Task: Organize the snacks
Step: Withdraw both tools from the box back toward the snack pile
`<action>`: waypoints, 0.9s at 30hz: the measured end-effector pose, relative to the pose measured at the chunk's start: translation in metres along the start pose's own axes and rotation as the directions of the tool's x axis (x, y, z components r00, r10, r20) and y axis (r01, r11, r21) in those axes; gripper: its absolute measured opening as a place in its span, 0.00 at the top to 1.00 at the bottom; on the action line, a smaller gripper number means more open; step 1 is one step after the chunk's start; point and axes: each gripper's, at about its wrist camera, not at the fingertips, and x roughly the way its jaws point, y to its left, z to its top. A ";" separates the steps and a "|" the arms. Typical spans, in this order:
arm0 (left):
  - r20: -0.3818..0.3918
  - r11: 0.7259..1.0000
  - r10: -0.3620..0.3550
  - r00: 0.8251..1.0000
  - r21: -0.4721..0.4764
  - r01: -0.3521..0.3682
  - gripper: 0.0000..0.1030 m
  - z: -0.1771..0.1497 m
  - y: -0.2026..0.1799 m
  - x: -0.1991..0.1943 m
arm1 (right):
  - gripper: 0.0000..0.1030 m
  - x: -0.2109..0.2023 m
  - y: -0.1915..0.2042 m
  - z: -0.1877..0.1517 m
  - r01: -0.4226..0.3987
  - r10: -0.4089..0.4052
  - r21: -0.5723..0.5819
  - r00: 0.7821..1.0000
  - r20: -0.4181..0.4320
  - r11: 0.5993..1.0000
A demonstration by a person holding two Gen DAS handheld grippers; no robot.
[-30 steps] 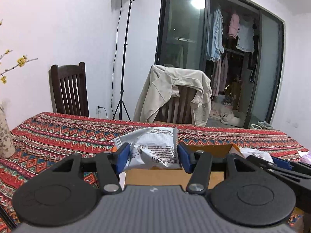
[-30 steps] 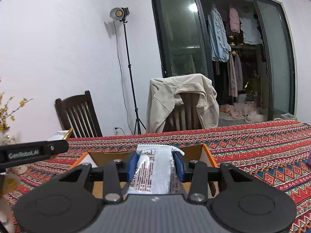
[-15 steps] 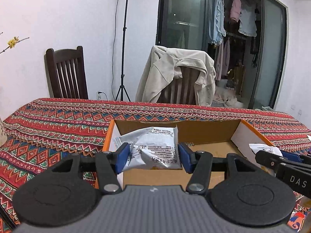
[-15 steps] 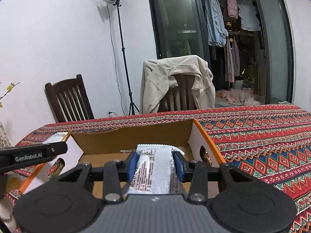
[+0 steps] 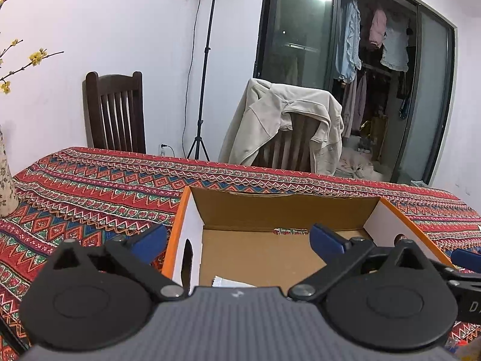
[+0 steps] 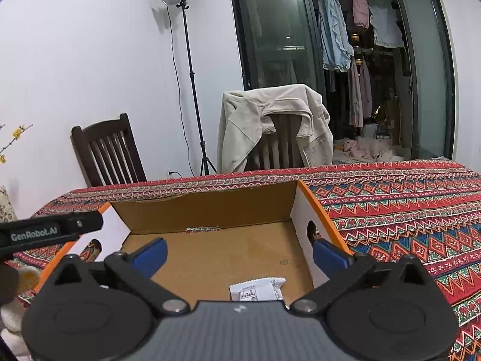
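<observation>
An open cardboard box (image 5: 285,210) with orange outer sides sits on the patterned tablecloth, its back wall also in the right wrist view (image 6: 210,207). My left gripper (image 5: 237,239) hangs over the box's left part. Its jaws are opening wide with nothing between the blue pads. A white snack packet (image 5: 231,282) lies on the box floor below it, mostly hidden by the gripper body. My right gripper (image 6: 240,255) is over the box's right part, jaws opening, nothing between them. A second white packet (image 6: 257,290) lies flat on the floor beneath it.
The red patterned tablecloth (image 5: 90,198) spreads around the box. A floral vase (image 5: 6,180) stands at the far left. Behind the table are a dark wooden chair (image 5: 115,114), a chair draped with a beige jacket (image 5: 285,126) and a light stand (image 6: 186,90).
Both grippers have opened wide and let go of their white packets, which dropped onto the box floor. Both hands sank a little towards the box.
</observation>
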 end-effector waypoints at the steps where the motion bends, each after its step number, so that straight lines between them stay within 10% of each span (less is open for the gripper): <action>1: 0.001 1.000 0.000 1.000 0.000 0.000 0.00 0.000 0.000 0.000 | 0.00 -0.001 0.000 0.001 0.002 -0.002 -0.001 1.000 0.004 1.000; 27: 0.042 0.999 -0.033 0.999 0.038 0.032 0.00 0.007 0.003 -0.083 | 0.00 -0.077 0.013 0.006 -0.037 0.039 -0.021 0.996 0.076 0.999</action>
